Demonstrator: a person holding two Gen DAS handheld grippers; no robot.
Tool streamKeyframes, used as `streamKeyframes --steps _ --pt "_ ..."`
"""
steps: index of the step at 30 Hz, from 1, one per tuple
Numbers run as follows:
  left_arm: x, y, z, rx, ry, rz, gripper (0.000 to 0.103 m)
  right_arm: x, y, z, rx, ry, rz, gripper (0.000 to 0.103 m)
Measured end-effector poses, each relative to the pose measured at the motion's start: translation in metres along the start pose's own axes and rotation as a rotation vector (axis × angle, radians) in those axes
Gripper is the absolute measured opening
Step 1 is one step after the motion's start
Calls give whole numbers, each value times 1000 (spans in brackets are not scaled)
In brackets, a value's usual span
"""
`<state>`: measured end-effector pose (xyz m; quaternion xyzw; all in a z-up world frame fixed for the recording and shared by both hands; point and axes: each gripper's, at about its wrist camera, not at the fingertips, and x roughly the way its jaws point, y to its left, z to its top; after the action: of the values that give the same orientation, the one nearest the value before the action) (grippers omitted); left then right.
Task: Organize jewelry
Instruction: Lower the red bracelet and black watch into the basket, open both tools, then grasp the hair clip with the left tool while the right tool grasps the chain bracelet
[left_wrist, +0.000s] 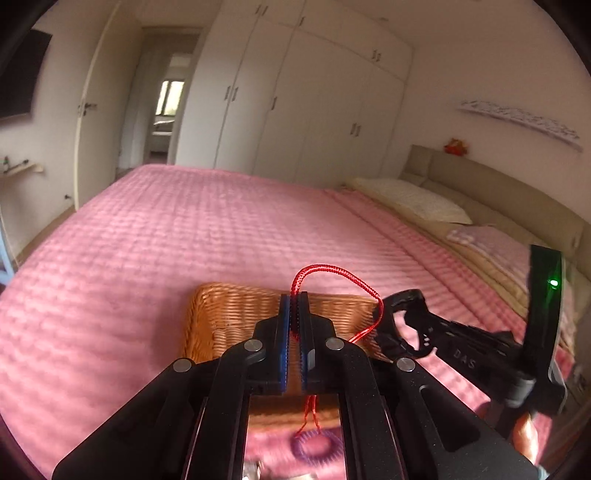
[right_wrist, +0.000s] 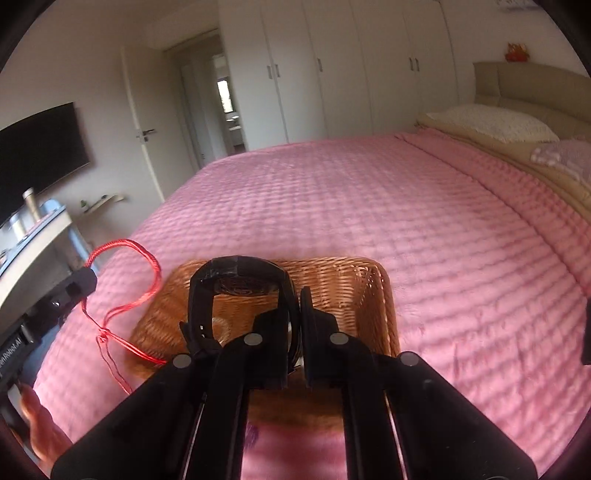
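- Left gripper (left_wrist: 294, 306) clamped on red cord bracelet (left_wrist: 334, 275), above wicker basket (left_wrist: 229, 310).
- Right gripper (right_wrist: 299, 306) clamped on black watch (right_wrist: 236, 277), over basket.
- Purple ring (left_wrist: 316, 445) lies near basket.
- Pink bed (left_wrist: 184, 229) wide open beyond; pillows (left_wrist: 413, 199) far right.

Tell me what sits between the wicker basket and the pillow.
Only bare pink bedspread: in the right wrist view nothing lies on the stretch from the wicker basket to the pillow.

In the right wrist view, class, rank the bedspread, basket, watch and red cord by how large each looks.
1. bedspread
2. basket
3. and 4. watch and red cord: similar extent, and both sit near the camera, so unranked.
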<state>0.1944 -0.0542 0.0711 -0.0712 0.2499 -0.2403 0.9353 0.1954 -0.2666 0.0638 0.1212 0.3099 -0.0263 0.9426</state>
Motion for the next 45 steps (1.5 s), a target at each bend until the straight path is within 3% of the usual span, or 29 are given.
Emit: streamKeyframes --steps 8,15,17,19,21,22,28,34,40,45 --pt "66 22 -22 -15 97 66 2 71 -12 -17 27 142 -1 5" --pt "91 30 -42 -16 199 89 3 87 -10 -28 19 205 -10 8" --pt "91 31 -44 -24 207 82 9 83 -12 -28 32 201 7 11" --pt "84 33 -42 -33 193 78 35 73 -15 -27 49 186 34 19" --pt "72 34 -41 -40 170 75 37 60 -17 -27 52 155 23 40" --pt "64 35 -39 -49 158 68 37 51 -17 -26 52 133 19 41" --pt "-1 32 -31 -93 88 5 37 -9 -7 -24 29 52 71 41" --pt "-57 26 -58 -108 116 3 38 -58 24 -60 -108 46 104 41" --pt "-81 32 -116 -138 221 62 37 -54 40 -116 -169 175 149 40" --pt "-83 48 -146 -190 276 75 37 -31 52 -140 -202 286 183 24"
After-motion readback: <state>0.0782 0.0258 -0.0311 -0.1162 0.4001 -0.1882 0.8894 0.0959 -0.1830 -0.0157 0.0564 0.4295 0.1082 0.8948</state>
